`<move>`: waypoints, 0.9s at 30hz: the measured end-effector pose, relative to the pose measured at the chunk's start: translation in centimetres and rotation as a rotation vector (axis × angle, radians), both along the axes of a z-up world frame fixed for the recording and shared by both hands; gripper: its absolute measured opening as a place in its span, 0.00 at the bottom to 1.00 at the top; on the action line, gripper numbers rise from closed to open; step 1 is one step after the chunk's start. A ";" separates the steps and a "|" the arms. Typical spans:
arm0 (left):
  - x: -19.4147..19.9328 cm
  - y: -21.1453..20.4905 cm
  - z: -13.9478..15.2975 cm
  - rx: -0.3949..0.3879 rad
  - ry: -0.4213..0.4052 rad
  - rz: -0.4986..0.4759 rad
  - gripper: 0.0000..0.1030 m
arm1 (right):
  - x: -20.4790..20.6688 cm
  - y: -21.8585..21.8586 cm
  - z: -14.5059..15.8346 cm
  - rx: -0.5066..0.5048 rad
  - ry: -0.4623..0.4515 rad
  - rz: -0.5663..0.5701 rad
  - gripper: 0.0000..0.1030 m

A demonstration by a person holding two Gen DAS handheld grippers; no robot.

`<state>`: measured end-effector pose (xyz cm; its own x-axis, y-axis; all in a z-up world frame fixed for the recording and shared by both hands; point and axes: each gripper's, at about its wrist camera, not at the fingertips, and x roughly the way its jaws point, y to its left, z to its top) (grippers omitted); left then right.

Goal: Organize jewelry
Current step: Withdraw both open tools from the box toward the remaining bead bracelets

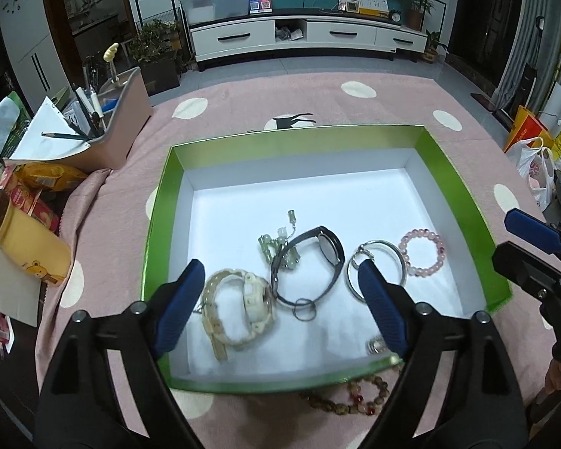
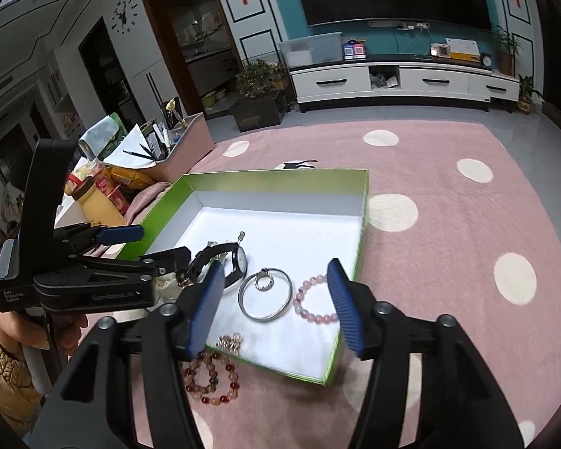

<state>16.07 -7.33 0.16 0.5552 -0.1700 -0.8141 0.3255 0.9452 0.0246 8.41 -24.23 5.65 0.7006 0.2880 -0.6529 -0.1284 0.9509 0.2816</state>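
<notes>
Left-wrist and right-wrist views of a shallow green box with a white floor, resting on a pink, cream-dotted cloth that covers the table. The left tongs hang above the near half of the box with their blue pads spread wide and nothing between them. The right tongs stand over the box's near right corner, likewise parted and empty.

Inside the box, from left to right in the left-wrist view: a cream watch; a pale green bead string, partly under a black watch; a silver bangle with a small ring at its rim; a pink bead bracelet. A small gold-toned piece lies near the front wall; what it is cannot be told.

A brown-and-red bead bracelet lies outside the box, on the cloth just beside the front wall.

A yellow bottle lies at the left edge of the table.
</notes>
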 end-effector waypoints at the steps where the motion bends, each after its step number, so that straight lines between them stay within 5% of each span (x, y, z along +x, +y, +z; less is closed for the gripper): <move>1: -0.2 0.1 0.1 -0.002 0.001 0.002 0.87 | -0.5 -0.2 0.1 0.004 0.002 -0.007 0.61; 6: -1.7 1.5 0.4 -0.026 0.009 0.027 0.91 | -2.4 -0.9 0.3 0.026 0.014 -0.027 0.71; 24: -8.0 7.0 -2.7 -0.089 0.069 0.130 0.92 | -7.5 0.4 -2.3 0.051 0.083 0.006 0.71; 27: -8.5 7.0 -3.8 -0.091 0.092 0.132 0.92 | -8.0 1.3 -3.1 0.038 0.097 0.024 0.65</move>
